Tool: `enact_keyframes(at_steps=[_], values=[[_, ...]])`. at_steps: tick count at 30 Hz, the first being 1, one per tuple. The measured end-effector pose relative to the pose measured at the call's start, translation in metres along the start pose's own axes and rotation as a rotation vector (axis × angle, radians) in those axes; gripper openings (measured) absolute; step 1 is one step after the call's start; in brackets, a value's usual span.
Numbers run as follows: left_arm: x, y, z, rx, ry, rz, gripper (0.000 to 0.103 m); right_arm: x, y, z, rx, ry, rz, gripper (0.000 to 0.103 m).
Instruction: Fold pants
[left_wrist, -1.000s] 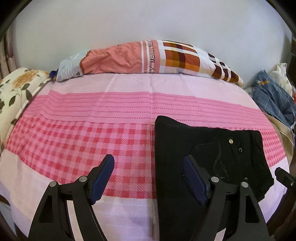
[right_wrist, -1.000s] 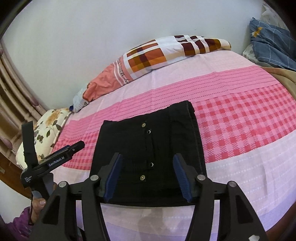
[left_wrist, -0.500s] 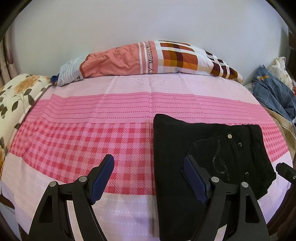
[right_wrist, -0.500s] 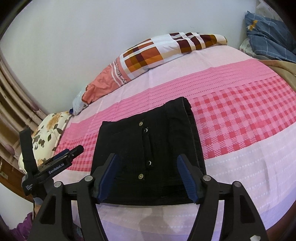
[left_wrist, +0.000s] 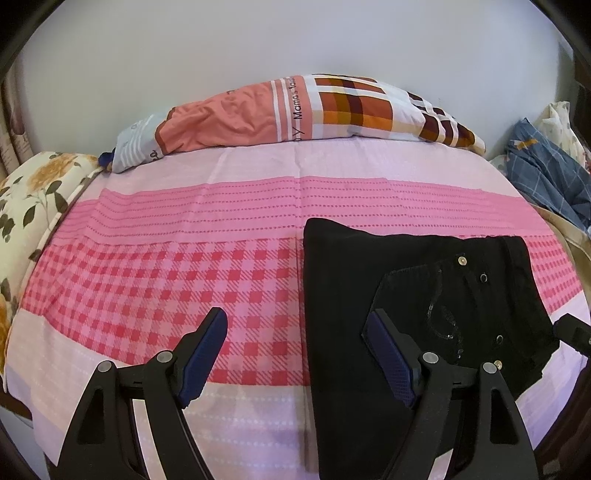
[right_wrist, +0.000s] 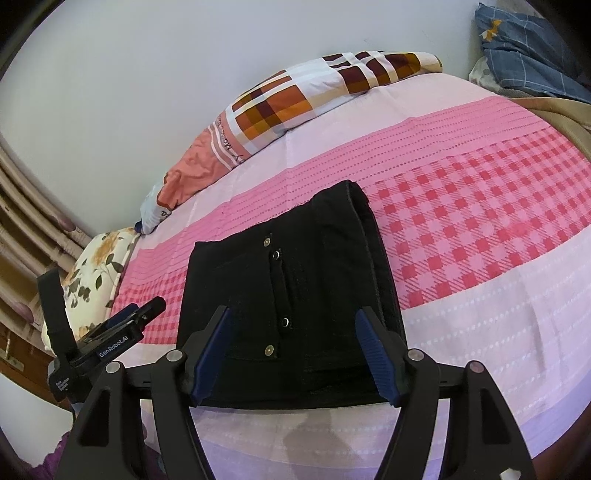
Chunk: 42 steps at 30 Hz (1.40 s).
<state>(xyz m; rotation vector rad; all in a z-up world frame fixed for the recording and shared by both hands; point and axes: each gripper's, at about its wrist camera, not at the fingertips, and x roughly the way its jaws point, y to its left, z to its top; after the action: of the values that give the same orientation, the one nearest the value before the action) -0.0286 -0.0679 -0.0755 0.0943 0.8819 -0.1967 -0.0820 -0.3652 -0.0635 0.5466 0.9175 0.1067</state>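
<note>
- Widening is the main change: the right gripper (right_wrist: 295, 354) has just been opening its jaws, and they now stand apart above the folded black pants (right_wrist: 291, 291), pads clear of the cloth; the pants themselves lie as they did a second ago.
- Folded into a thick rectangle, the pants sit at the lower middle of the right wrist view, waistband snaps facing up, and at the lower right of the left wrist view (left_wrist: 406, 295).
- Beside them, the left gripper (left_wrist: 295, 347) is released and empty, its jaws no wider than a second ago; one finger (left_wrist: 207, 354) is above checked sheet, the other above the pants' left part.
- Under the pants lies a pink bed sheet (left_wrist: 166, 280) with checked and dotted bands, smooth and bare to the left of the pants.
- Along the far edge, against the pale wall (left_wrist: 258, 44), rests a plaid and salmon pillow (left_wrist: 295, 110).
- At the left edge sits a floral cushion (left_wrist: 33, 192); at the right edge, rumpled blue checked cloth (left_wrist: 546, 177).
</note>
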Motion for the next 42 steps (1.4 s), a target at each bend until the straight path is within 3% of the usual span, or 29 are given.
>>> enact_keyframes(at_steps=[9, 18, 28, 36, 42], values=[[0.001, 0.006, 0.001, -0.038, -0.051, -0.039, 0.079, 0.005, 0.010, -0.003, -0.053, 0.010, -0.010, 0.066], [-0.003, 0.002, -0.001, 0.001, -0.059, -0.023, 0.079, 0.004, 0.020, -0.006, -0.093, -0.001, -0.026, 0.067], [0.000, 0.000, -0.002, 0.020, -0.040, -0.003, 0.080, -0.006, 0.004, 0.007, -0.038, -0.016, -0.020, 0.078], [0.003, 0.002, -0.001, 0.024, -0.031, -0.008, 0.086, 0.009, -0.005, 0.016, -0.085, 0.053, -0.066, 0.080], [0.019, 0.002, -0.001, 0.042, 0.043, -0.077, 0.088, 0.027, -0.022, 0.023, -0.080, 0.113, -0.081, 0.080]])
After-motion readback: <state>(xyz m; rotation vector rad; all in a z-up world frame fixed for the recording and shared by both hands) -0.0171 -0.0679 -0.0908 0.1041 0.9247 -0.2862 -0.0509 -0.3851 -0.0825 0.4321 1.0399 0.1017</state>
